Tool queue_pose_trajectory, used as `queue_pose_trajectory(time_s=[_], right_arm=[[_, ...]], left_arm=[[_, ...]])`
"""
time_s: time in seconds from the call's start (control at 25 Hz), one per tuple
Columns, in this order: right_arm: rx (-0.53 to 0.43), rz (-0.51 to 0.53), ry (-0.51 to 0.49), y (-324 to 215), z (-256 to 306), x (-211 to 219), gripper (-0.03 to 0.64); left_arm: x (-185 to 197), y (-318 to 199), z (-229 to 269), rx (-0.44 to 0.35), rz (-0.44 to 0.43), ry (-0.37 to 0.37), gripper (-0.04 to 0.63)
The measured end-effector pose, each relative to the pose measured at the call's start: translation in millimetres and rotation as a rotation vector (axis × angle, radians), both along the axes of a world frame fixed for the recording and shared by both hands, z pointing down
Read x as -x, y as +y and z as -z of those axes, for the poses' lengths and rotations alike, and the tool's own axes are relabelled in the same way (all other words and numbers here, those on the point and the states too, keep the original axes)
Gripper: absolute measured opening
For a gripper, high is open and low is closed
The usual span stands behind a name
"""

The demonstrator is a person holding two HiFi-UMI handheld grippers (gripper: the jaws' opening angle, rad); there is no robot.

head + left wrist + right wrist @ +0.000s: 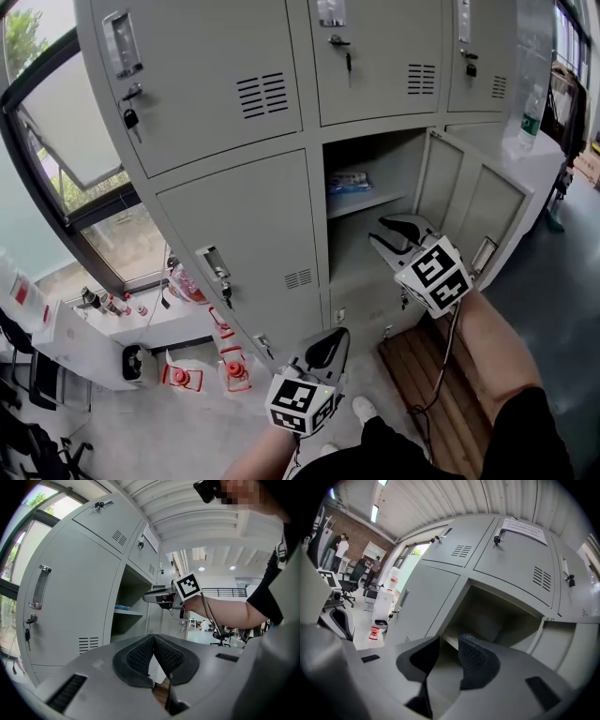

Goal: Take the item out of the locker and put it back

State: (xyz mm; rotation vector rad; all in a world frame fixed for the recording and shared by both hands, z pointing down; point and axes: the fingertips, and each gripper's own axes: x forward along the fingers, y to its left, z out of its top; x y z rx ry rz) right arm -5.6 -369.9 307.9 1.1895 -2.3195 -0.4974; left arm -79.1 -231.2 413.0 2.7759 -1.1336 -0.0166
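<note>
Nearest, low by the person's knee, the left tongs are closed on nothing, their ribbed pads meeting at the tips in the left gripper view. The arm holding them is cut off by the bottom edge of the head view, and a pale shoe shows just beside it on the floor.

Further out and higher, the right tongs are held in front of the grey locker, level with its one open compartment. Their jaws stand apart with only air between them. In the right gripper view the right-hand pad covers most of the shelf, so only a sliver of blue shows above it.

The door of that compartment is swung out to the right, its far edge partly behind the marker cube. Below it lies a slatted wooden platform, partly covered by the person's forearm.

Inside, the packet, blue and white, lies on the shelf towards the left wall, well apart from both tongs. Its print is too small to read, and the space under the shelf is in shadow.

Off to the left, red and white things stand on the floor below a window, too small to name.
</note>
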Motion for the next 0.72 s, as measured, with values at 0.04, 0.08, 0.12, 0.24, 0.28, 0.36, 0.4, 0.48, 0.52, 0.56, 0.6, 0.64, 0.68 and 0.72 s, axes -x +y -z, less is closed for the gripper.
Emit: queue_pose_trajectory(time_s=[0.04, 0.08, 0.12, 0.24, 0.28, 0.36, 0.4, 0.48, 0.52, 0.56, 0.6, 0.64, 0.68, 0.72], right_arm=[[0.004, 0.002, 0.007, -8, 0, 0, 0.176], [0.008, 0.005, 0.016, -15, -1, -1, 0.185], [0.013, 0.007, 0.028, -23, -2, -2, 0.199], [0.029, 0.011, 0.068, -48, -3, -4, 0.216], [0.032, 0.010, 0.083, -57, -3, -5, 0.219], [0.039, 0.008, 0.118, -73, -4, -7, 0.222], [0.044, 0.010, 0.135, -81, -4, -8, 0.225], [0.054, 0.017, 0.168, -95, -7, -8, 0.225], [0.059, 0.019, 0.184, -102, -8, -8, 0.225], [0.064, 0.019, 0.200, -109, -10, -9, 0.225], [0.070, 0.020, 0.212, -116, -12, -10, 0.225], [0.076, 0.021, 0.222, -123, -15, -10, 0.225], [0.081, 0.023, 0.234, -129, -17, -10, 0.225], [0.085, 0.026, 0.252, -135, -20, -10, 0.225]], left_arm=[[-1, -4, 1, 0.000, 0.002, 0.000, 0.017], [-3, -8, 2, 0.000, 0.004, 0.001, 0.017], [-5, -12, 3, -0.001, 0.005, 0.002, 0.017], [-10, -24, 5, -0.005, 0.007, 0.002, 0.017], [-13, -27, 5, -0.006, 0.007, 0.001, 0.017], [-17, -34, 5, -0.006, 0.005, 0.000, 0.017], [-19, -37, 5, -0.005, 0.005, -0.001, 0.017], [-22, -43, 5, -0.005, 0.006, -0.004, 0.017], [-23, -46, 6, -0.006, 0.007, -0.006, 0.017], [-24, -49, 6, -0.006, 0.010, -0.007, 0.017], [-24, -52, 6, -0.005, 0.013, -0.008, 0.017], [-24, -55, 5, -0.003, 0.017, -0.010, 0.017], [-24, -59, 5, -0.001, 0.021, -0.013, 0.017], [-23, -62, 4, 0.002, 0.025, -0.017, 0.017]])
